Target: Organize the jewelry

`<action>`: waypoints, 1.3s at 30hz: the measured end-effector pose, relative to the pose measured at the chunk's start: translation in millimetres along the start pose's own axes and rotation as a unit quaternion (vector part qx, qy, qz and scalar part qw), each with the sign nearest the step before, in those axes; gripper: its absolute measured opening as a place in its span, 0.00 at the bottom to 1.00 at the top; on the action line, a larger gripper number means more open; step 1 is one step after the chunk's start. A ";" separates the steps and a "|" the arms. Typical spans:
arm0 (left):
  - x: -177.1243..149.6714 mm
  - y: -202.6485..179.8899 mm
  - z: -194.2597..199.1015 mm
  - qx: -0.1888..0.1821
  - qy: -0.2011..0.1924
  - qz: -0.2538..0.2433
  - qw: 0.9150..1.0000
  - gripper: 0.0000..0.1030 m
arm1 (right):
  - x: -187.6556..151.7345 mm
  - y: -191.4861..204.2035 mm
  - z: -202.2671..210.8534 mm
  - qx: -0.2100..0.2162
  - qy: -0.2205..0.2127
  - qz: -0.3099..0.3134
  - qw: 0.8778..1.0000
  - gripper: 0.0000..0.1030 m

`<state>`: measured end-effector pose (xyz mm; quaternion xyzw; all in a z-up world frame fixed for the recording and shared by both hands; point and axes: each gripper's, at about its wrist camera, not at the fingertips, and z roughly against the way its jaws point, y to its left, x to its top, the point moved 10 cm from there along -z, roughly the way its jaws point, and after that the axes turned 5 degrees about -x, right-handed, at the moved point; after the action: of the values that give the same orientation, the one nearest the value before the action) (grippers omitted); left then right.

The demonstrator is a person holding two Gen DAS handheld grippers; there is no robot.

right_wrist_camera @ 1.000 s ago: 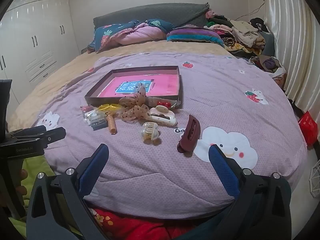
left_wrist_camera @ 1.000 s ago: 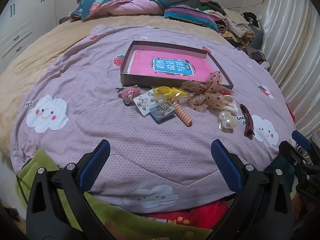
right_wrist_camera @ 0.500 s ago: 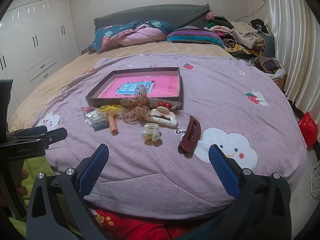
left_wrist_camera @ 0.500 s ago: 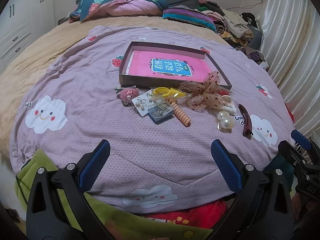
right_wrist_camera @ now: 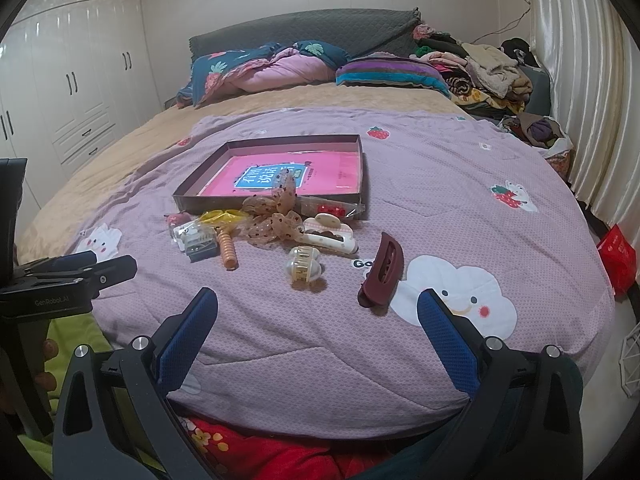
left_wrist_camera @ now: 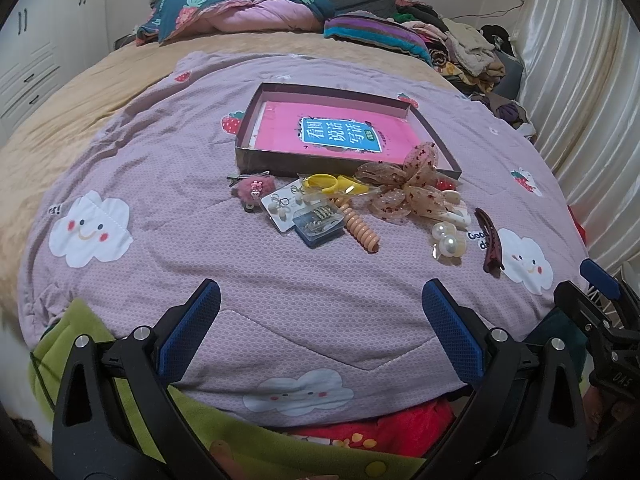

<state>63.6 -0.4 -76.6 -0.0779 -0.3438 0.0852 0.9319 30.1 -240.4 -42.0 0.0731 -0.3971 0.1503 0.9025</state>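
Nothing on the quilt (left_wrist_camera: pixel 168 184) has shifted since a second ago; my view only drifts slightly. Both my left gripper (left_wrist_camera: pixel 320 316) and right gripper (right_wrist_camera: pixel 316 316) hang spread wide, holding nothing, over bare quilt at the near edge. Jewelry pile (left_wrist_camera: pixel 352 204) lies just before the box (left_wrist_camera: pixel 256 160), with the maroon clip (right_wrist_camera: pixel 382 270) apart.

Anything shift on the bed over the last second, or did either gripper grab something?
Nothing grabbed or released. Both views drifted slightly, so the left gripper and right gripper only shifted a little, jaws open and empty. The hair clips, maroon claw clip and shallow box lie where they were.
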 end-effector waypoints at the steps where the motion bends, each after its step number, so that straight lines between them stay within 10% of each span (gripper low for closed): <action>1: 0.0 -0.1 0.1 -0.001 0.000 0.000 1.000 0.92 | 0.0 -0.1 -0.1 0.000 0.000 0.000 1.000 0.96; 39: 1.9 -14.2 -0.7 0.002 0.000 0.004 1.000 0.92 | 5.4 3.7 -4.5 0.001 0.002 0.004 1.000 0.96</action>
<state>66.9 -13.9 -73.1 -0.0778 -0.3436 0.0898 0.9316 35.4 -234.6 -41.0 0.0721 -0.3951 0.1543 0.9027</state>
